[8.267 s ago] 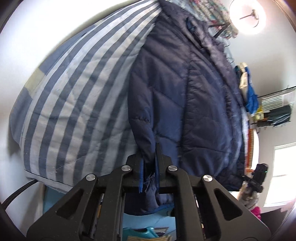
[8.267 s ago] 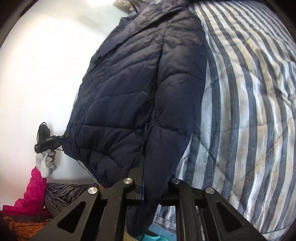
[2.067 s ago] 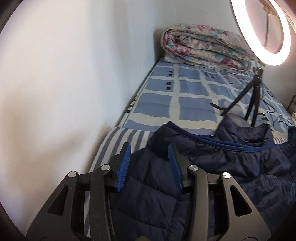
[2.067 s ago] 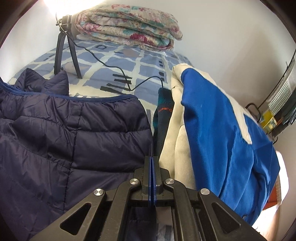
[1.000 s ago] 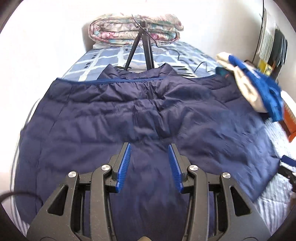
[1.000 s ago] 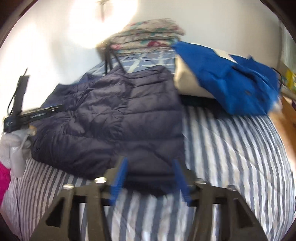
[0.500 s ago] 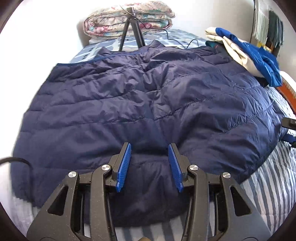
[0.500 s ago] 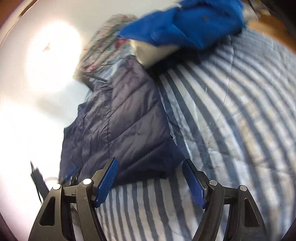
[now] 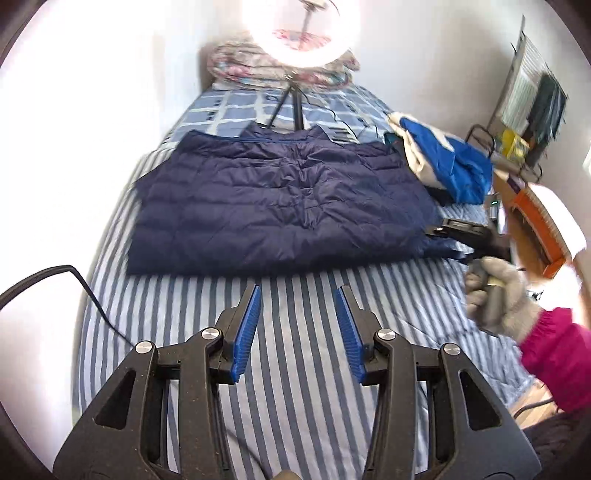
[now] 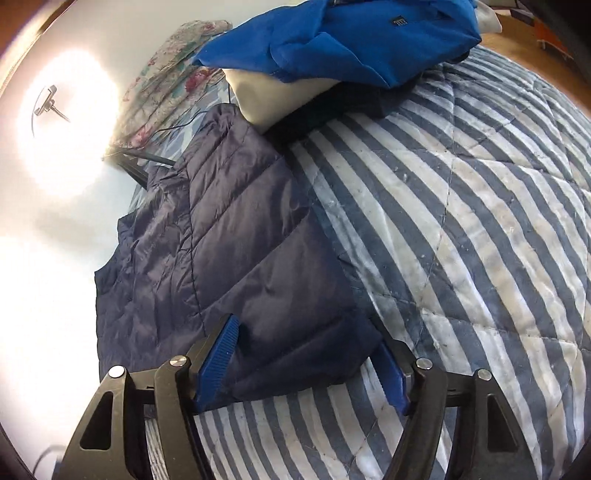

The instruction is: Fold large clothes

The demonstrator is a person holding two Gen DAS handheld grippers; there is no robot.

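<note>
left wrist view: the left gripper [image 9: 297,295] hangs with its jaws spread wide and nothing between them, over the bare striped quilt [image 9: 295,369] near the foot edge of the bed. the navy puffer jacket [image 9: 280,206] lies flat across the middle of the bed, its collar toward the head end, its hem toward the camera, well apart from these fingertips. at the jacket's right hem corner the right gripper [image 9: 448,238] sits low on the quilt, held by a gloved hand [image 9: 495,295] in a pink sleeve [image 9: 557,360]. a blue and cream garment [image 9: 443,166] is heaped by the right edge of the bed, just beside the jacket. a ring light [image 9: 299,33] on a tripod stands near the head end, with a folded floral blanket [image 9: 236,66] behind it.

right wrist view: the right gripper [image 10: 308,341] is open wide, its blue pads [image 10: 218,362] straddling the hem corner of the puffer jacket [image 10: 229,258]; the corner lies between the fingers, not clamped. the striped quilt [image 10: 461,221] spreads to the right, and the blue and cream garment [image 10: 332,40] sits beyond the jacket.
</note>
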